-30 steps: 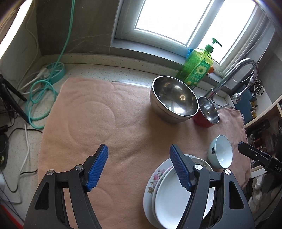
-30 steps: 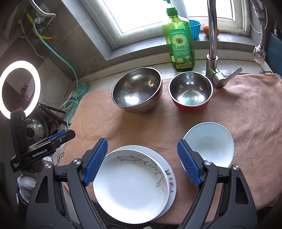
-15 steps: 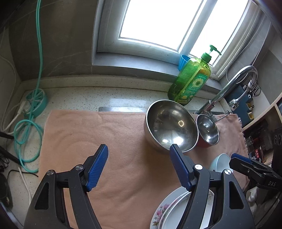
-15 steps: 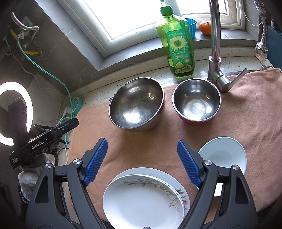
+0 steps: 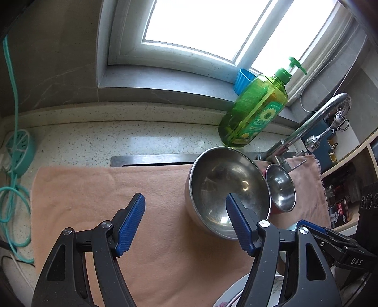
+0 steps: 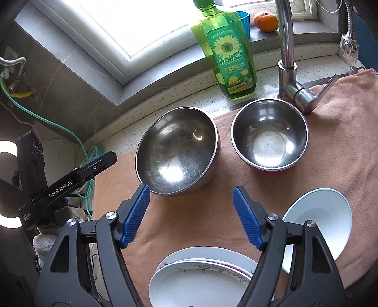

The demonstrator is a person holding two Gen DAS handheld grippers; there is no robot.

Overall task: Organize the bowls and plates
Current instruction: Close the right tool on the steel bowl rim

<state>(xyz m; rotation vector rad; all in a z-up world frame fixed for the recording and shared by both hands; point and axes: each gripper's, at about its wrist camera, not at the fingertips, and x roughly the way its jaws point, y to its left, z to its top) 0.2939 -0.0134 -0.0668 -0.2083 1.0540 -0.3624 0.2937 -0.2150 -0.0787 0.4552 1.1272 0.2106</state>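
A large steel bowl (image 5: 226, 189) (image 6: 177, 153) and a smaller steel bowl with a red outside (image 5: 281, 191) (image 6: 269, 139) stand side by side on a peach towel (image 5: 94, 189). My left gripper (image 5: 185, 205) is open and empty, with its right finger in front of the large bowl's near rim. My right gripper (image 6: 191, 196) hovers just short of the large bowl. Its jaws are closing with nothing between them. A stack of white flowered plates (image 6: 200, 278) lies under it. A white bowl with a pale blue outside (image 6: 326, 212) sits to the right.
A green soap bottle (image 6: 226, 54) and a chrome faucet (image 6: 287, 47) stand behind the bowls. On the window sill are a blue cup (image 5: 243, 79) and an orange (image 6: 265, 21). Teal cord (image 5: 14, 189) coils left of the towel, near a ring light (image 6: 7, 184).
Both grippers moved forward toward the steel bowls, which now look larger and nearer. The plates slid to the bottom of both views. The right jaws narrowed slightly.
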